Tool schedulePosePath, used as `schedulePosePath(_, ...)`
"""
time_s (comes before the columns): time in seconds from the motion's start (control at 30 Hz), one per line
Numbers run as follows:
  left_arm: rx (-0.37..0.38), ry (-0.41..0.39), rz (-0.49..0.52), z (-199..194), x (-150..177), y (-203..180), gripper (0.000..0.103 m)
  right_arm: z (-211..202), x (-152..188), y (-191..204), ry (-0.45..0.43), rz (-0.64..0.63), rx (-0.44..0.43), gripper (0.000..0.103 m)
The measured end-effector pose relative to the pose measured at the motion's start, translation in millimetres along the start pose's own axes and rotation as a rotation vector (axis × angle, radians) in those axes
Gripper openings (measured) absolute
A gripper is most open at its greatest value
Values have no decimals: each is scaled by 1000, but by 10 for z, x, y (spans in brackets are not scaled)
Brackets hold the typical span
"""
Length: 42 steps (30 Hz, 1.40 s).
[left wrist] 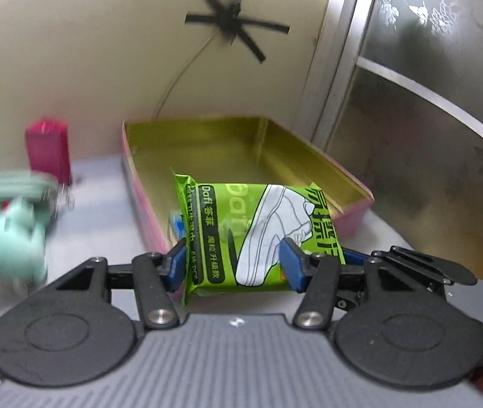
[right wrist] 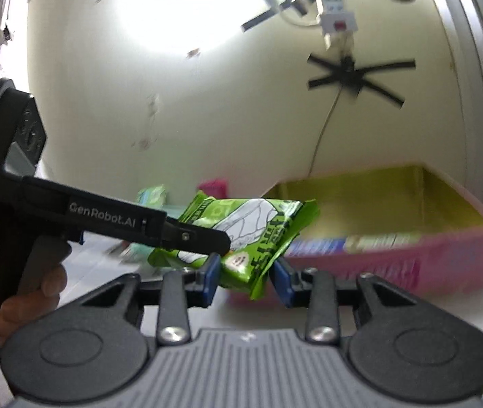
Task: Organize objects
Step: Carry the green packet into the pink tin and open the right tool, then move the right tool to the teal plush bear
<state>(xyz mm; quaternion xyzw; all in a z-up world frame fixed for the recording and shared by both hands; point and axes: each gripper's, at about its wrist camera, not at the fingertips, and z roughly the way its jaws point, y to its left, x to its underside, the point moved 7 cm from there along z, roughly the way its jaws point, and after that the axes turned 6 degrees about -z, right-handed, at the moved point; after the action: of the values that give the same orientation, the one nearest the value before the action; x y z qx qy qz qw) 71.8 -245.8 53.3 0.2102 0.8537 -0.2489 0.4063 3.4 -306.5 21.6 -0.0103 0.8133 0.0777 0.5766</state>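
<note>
The green wipes packet (left wrist: 241, 234) sat up off the table, clamped between the blue pads of the left gripper (left wrist: 236, 265), which had closed partway onto its sides; its far end hung over the near edge of the open tin box (left wrist: 353, 187). In the right wrist view the same packet (right wrist: 241, 238) also reached down between the right gripper (right wrist: 246, 284) pads; the left pad met its near end, but blur hid whether the right pad pressed it, so that grip could not be told. The tin box, gold inside with pink outer walls, stood on the pale table (left wrist: 105, 224) against the wall. Left of it lay a blurred teal toy (left wrist: 14, 238) and a magenta box (left wrist: 49, 153) farther back. A hand (right wrist: 20, 302) held the left gripper's handle.
</note>
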Motion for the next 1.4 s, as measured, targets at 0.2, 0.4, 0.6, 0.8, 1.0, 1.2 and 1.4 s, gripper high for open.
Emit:
schedulePosePath(0.2, -76, 1, 23, 646, -258, 22, 58, 477, -57, -483, 69, 48, 43, 33)
schedulePosePath(0.4, -134, 28, 17, 1026, -388, 101, 58, 875, -43, -730, 128, 30, 108, 33)
schedulePosePath(0.6, -255, 1, 74, 1058, -409, 193, 64, 986, 20, -808, 127, 21, 202, 49)
schedulePosePath(0.8, -343, 5, 85, 866, -338, 287, 70, 739, 40, -680, 68, 55, 198, 48)
schedulePosePath(1.0, -372, 19, 31, 494, -166, 447, 72, 464, -5, -414, -7, 83, 162, 50)
schedulePosePath(1.2, -381, -17, -4, 74, 76, 672, 86, 354, 32, 93, -21, 38, 65, 51)
schedulePosePath(1.4, -448, -4, -17, -258, 295, 1057, 85, 466, 131, 654, 21, -49, -35, 52)
